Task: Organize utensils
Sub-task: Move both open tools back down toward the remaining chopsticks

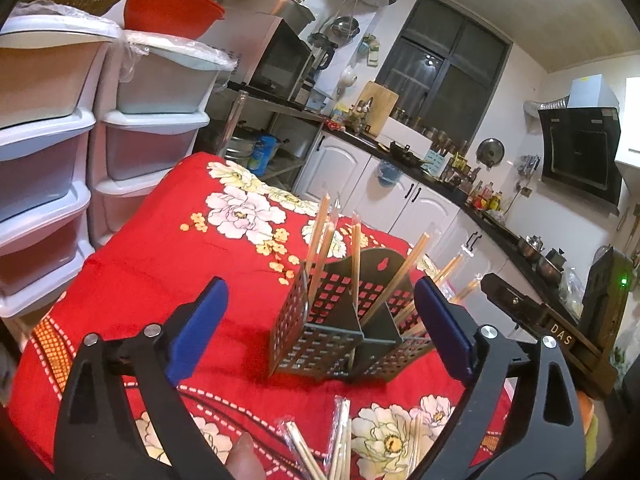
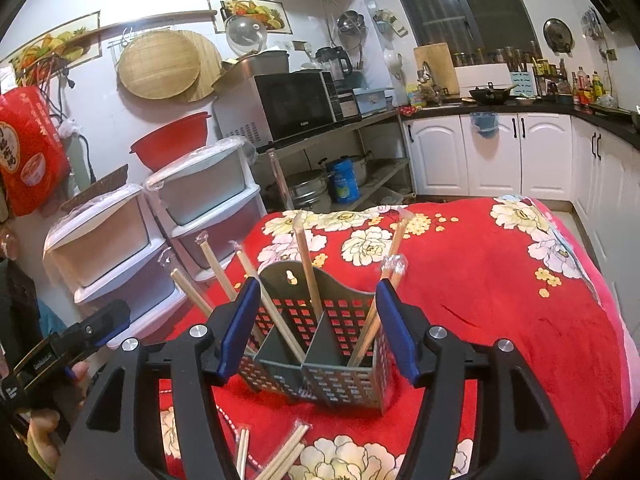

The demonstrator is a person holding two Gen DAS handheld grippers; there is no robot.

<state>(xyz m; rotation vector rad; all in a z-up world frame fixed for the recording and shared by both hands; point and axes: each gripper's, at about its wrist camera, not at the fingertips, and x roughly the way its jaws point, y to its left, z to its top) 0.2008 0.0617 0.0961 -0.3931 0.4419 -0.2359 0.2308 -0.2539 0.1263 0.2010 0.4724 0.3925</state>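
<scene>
A dark perforated utensil holder [image 1: 320, 340] [image 2: 340, 376] stands upright on the red floral cloth [image 1: 160, 248]. Several wrapped wooden chopsticks [image 1: 320, 240] [image 2: 306, 264] lean out of its compartments. More wrapped chopsticks [image 1: 340, 440] [image 2: 284, 456] lie loose on the cloth in front of it. My left gripper [image 1: 320, 328] is open wide, nothing between its blue pads, short of the holder. My right gripper [image 2: 318, 328] is open too, its pads framing the holder from the near side and holding nothing. A finger [image 1: 504, 296] of the right gripper shows to the holder's right.
White stacked plastic drawers [image 1: 48, 152] [image 2: 120, 240] stand left of the table. A metal shelf with a microwave [image 2: 296, 104] and white cabinets [image 2: 492, 152] lie beyond the far edge. A hand [image 2: 76, 372] grips the left tool at the left.
</scene>
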